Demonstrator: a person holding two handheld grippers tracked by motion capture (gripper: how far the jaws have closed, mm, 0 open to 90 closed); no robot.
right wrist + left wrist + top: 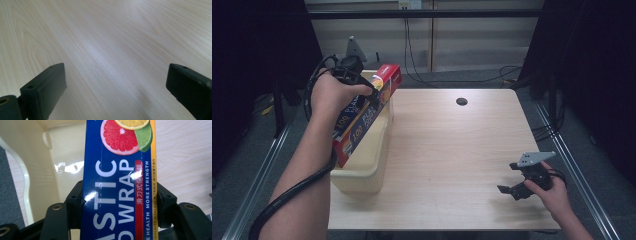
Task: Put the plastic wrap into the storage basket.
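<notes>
Job: putting the plastic wrap box point(364, 114) into the cream bin point(362, 175), as far as I can judge.
Left gripper point(371, 89): it is up over the far end of the bin. Its fingers point(75, 197) are clenched on the box, one on each long side.
Box: it is long and blue, with fruit pictures and a red end. It is tilted. The red end points up and away, and the low end dips down inside the bin. I cannot tell if the low end touches the bottom.
Bin: it sits at the left edge of the tabletop point(452, 150). I see nothing else inside it.
Right gripper point(512, 191): it waits near the front right corner of the tabletop, well apart from the bin. Its fingers point(43, 90) are spread wide with nothing between them, just bare wood below.
Done: the box is picked up and brought to the bin, and one end is already in.
Left to do: lay the box down flat in the bin and let go. I think the job is more than half done.
Watch out: the box is long, so it may lean on the bin's rim if it is dropped too soon.
</notes>
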